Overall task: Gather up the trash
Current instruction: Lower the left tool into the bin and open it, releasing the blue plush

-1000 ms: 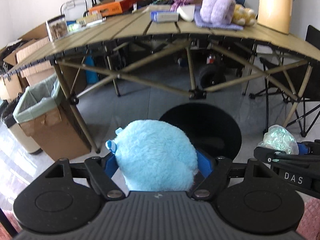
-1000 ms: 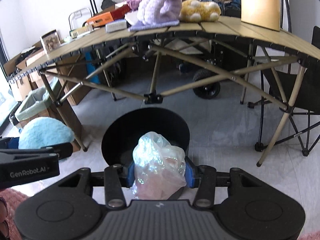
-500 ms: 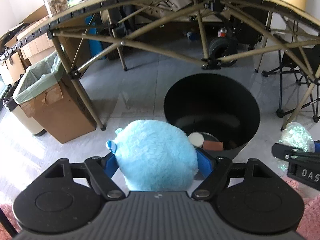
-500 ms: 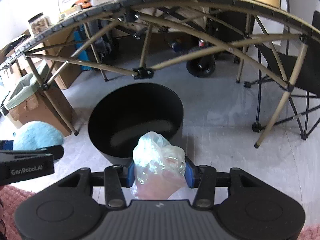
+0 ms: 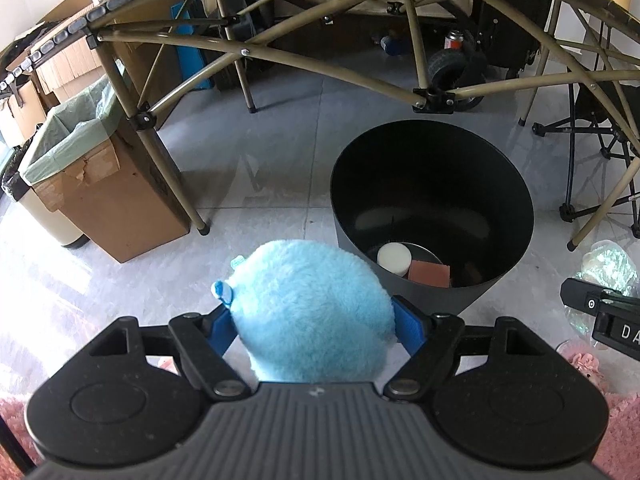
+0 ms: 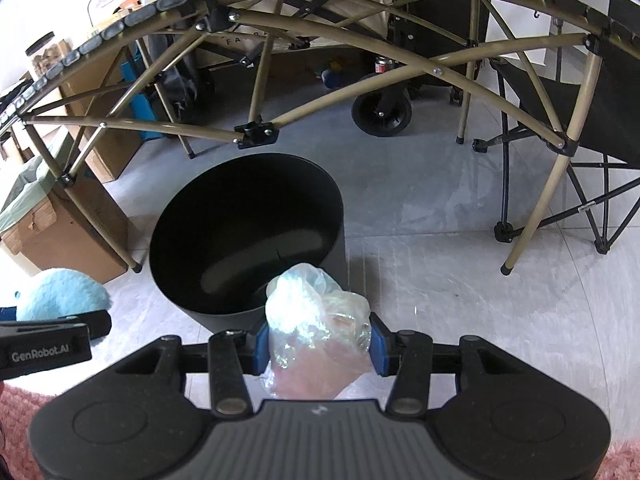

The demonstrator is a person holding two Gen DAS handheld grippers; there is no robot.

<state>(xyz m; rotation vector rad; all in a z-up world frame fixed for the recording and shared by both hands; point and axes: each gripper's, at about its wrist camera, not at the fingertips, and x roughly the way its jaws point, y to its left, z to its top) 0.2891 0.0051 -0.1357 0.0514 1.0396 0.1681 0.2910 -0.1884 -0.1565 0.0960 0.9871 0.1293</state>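
Step in hand: carrying two pieces of trash to the bin [image 5: 432, 208].

Left gripper [image 5: 316, 320] pinches a blue fluffy ball [image 5: 312, 312], held just short of the bin's near rim, to its left. Right gripper [image 6: 318, 346] pinches a crumpled plastic bag [image 6: 316, 320] at the near rim, slightly right.

Next move, as I judge: bring each load over the bin's mouth, then spread the fingers.

Left view shows a white disc [image 5: 394, 257] and pink block [image 5: 429, 274] on the bin's floor; right view shows only dark interior.
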